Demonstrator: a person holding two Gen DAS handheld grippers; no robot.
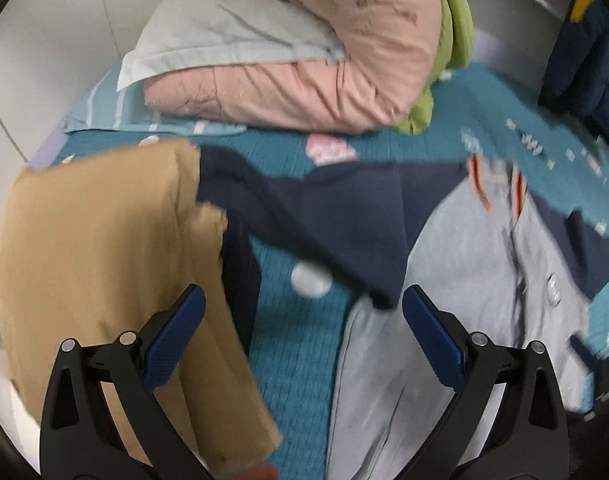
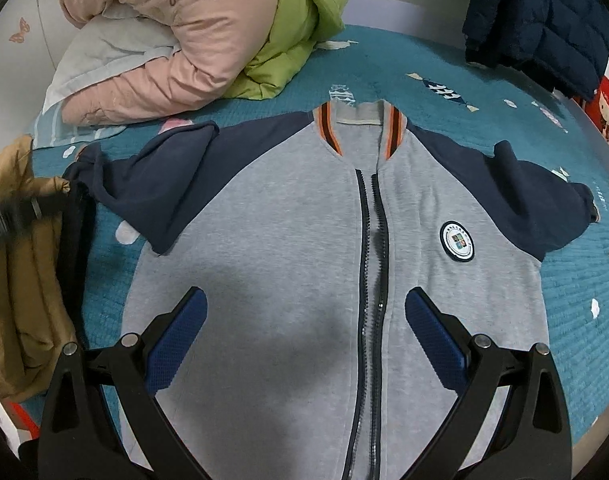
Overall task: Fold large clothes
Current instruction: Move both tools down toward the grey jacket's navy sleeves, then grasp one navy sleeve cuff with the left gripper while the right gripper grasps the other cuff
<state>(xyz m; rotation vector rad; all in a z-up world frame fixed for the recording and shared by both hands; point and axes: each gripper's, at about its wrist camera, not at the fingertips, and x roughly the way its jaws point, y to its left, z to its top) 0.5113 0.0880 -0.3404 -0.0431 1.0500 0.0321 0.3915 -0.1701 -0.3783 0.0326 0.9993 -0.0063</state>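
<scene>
A tan garment lies bunched at the left edge of the right wrist frame on a teal quilted bedspread, with a pink quilt and a green quilt heaped over a pale pillow at upper left. Filling the centre, a grey zip-up jacket with navy sleeves lies flat and face up, its zipper running down the middle (a round badge sits right of it), collar toward the top. The right gripper hovers over the jacket's lower half, jaws spread wide and holding nothing. A dark navy puffer jacket hangs at upper right.

In the blurred left wrist frame, the left gripper is likewise wide apart and empty above the bedspread, between the tan garment at left and the jacket at right.
</scene>
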